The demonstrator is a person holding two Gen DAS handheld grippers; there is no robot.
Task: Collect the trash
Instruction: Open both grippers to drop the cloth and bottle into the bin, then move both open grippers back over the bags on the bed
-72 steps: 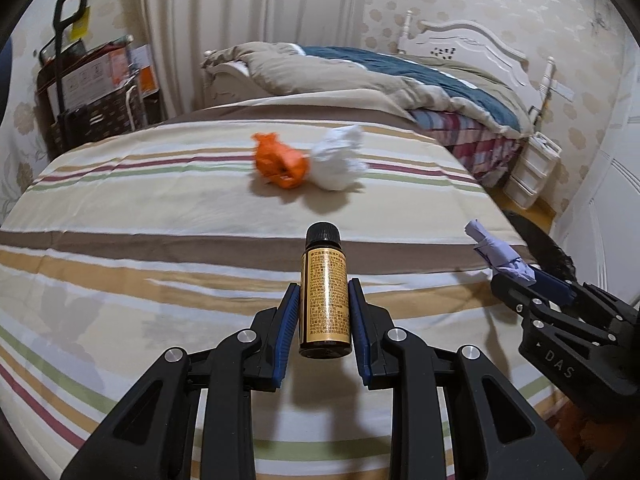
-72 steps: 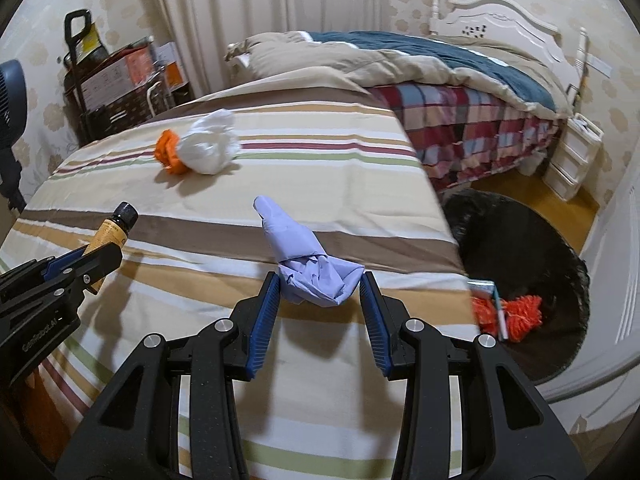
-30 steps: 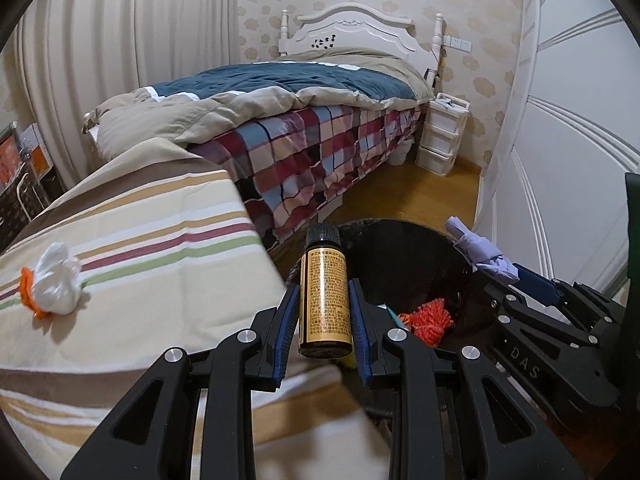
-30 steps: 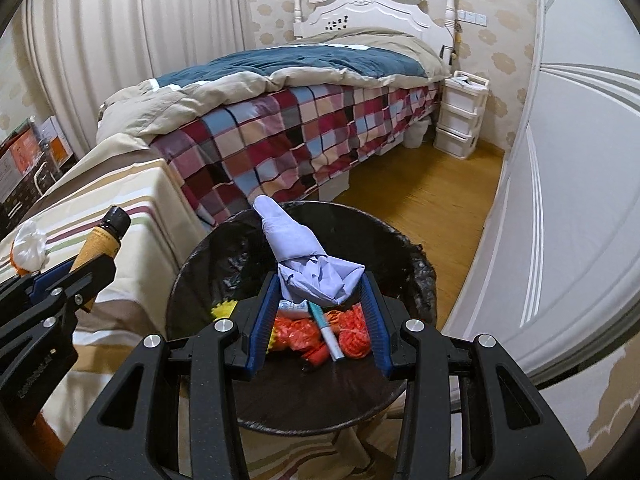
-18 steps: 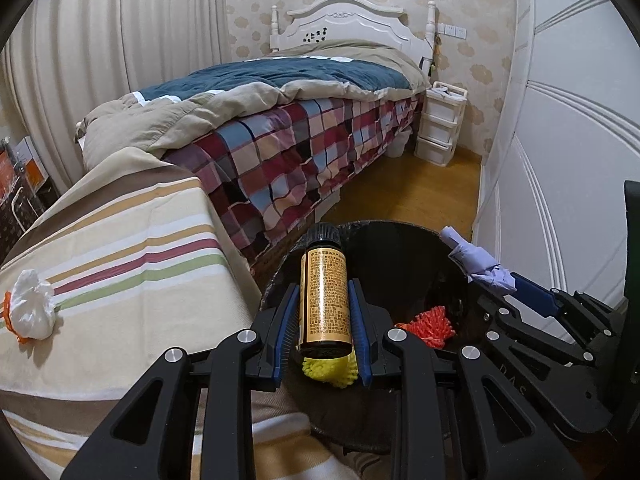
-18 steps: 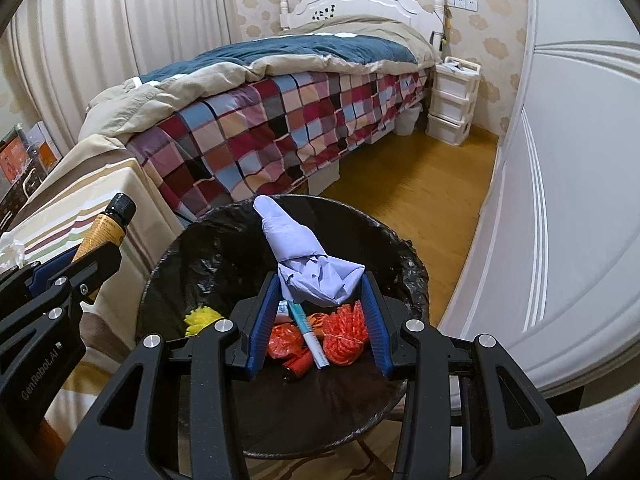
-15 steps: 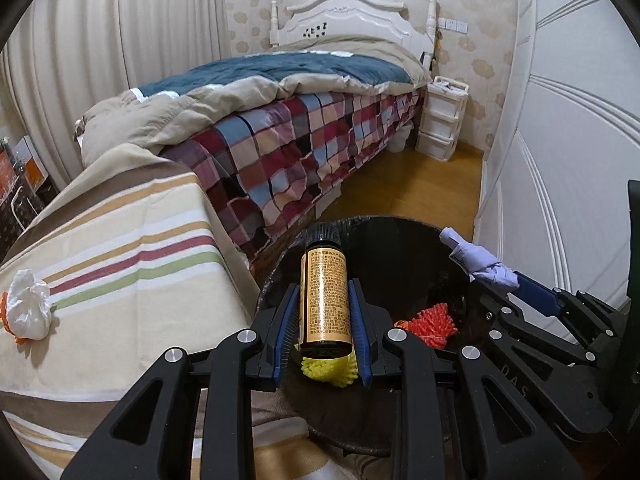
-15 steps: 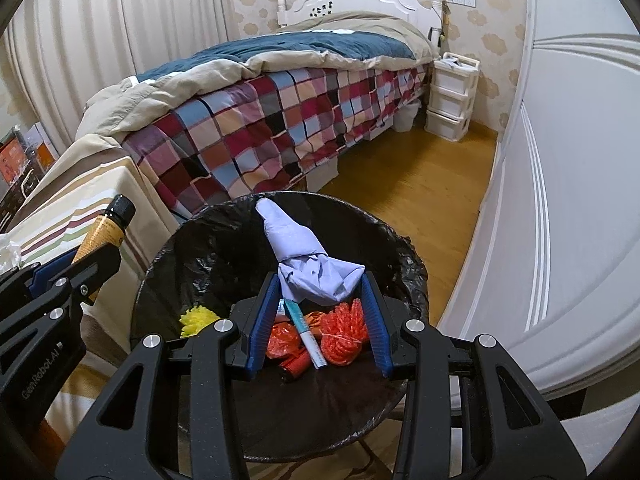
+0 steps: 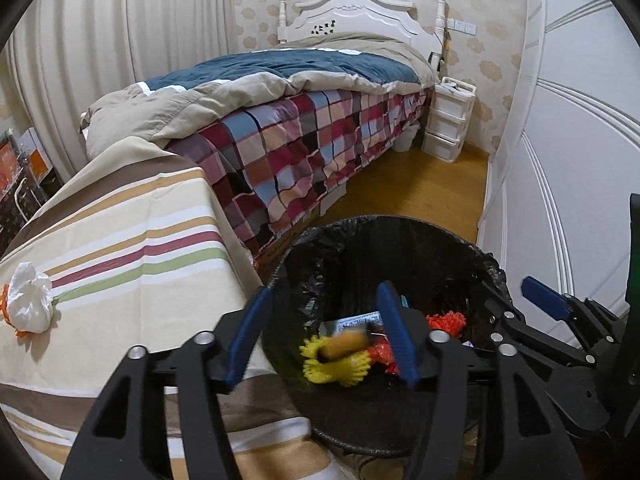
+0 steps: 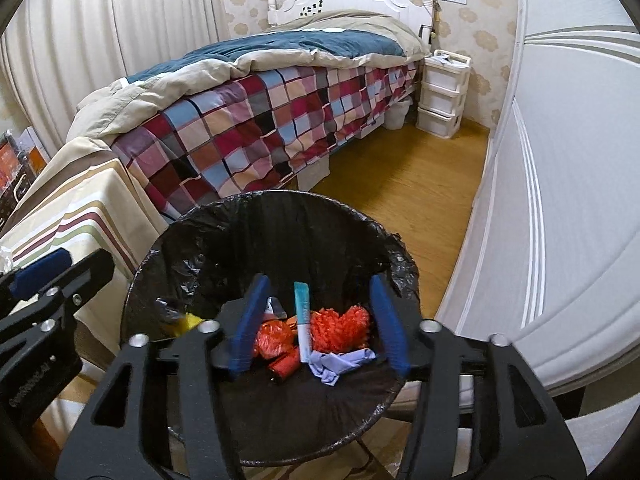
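— Bottle (image 9: 345, 343) where?
— Blurred, in the bin (image 9: 400, 224) below the left gripper (image 9: 326, 336), which gapes empty.
— Right gripper (image 10: 316, 322)?
— Released too; purple wad (image 10: 340, 362) lies in the bin beneath it.

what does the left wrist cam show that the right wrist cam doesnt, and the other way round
Only the left wrist view shows the white crumpled bag lying on the striped cloth, the blurred gold bottle over the yellow spiky ball, and the left gripper from behind, open.

Only the right wrist view shows the lavender crumpled tissue, the teal tube and the right gripper from behind, open.

Both show the black-lined trash bin, orange trash inside, the plaid bed and the white drawer unit.
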